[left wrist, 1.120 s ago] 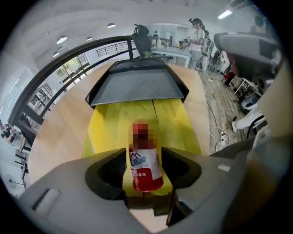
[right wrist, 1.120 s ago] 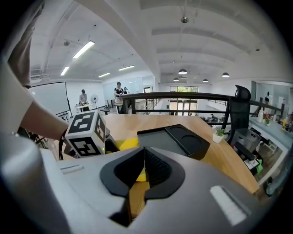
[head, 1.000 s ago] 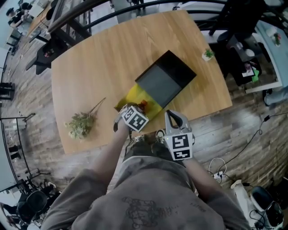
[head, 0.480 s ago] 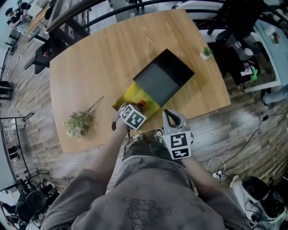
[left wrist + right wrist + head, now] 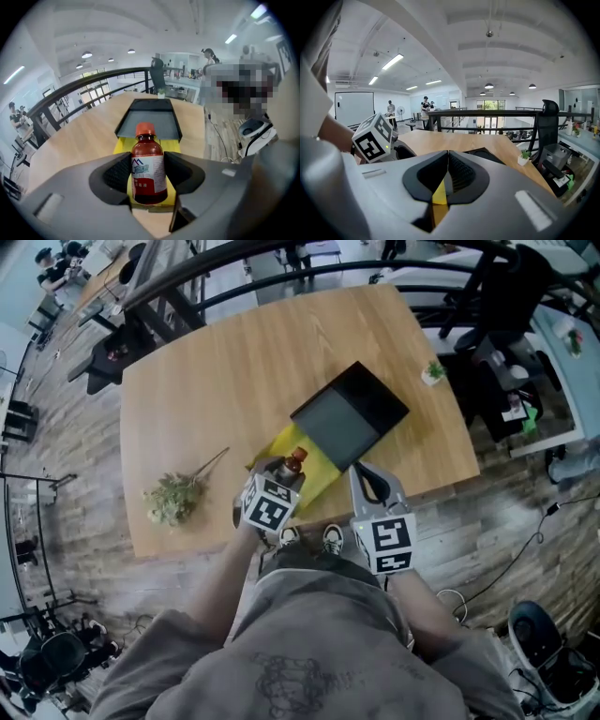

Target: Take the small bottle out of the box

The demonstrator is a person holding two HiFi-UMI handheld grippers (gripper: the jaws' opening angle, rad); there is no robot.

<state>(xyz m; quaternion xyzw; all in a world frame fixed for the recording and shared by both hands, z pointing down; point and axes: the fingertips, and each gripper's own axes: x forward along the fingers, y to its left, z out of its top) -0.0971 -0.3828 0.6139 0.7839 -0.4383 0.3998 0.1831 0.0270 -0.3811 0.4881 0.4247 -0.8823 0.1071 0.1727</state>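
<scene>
A small brown bottle [image 5: 148, 171] with an orange cap and a white label stands upright between the pads of my left gripper [image 5: 148, 174], which is shut on its body. In the head view the small bottle [image 5: 294, 463] is held over the near end of the yellow tray [image 5: 319, 472], which sticks out of the black box [image 5: 349, 416]. The yellow tray [image 5: 123, 145] and the black box [image 5: 150, 123] lie just behind the bottle. My right gripper [image 5: 371, 486] hovers at the table's near edge, right of the tray; the right gripper [image 5: 447, 157] is shut and holds nothing.
A bunch of dried flowers [image 5: 173, 498] lies at the near left of the wooden table [image 5: 216, 381]. A small potted plant [image 5: 433, 371] stands at its far right corner. A black railing [image 5: 281, 273] runs behind the table. The table's near edge is right under my grippers.
The bottle, earlier low in the yellow tray by my left gripper, now shows higher, held in that gripper. The right gripper has stayed at the table's edge.
</scene>
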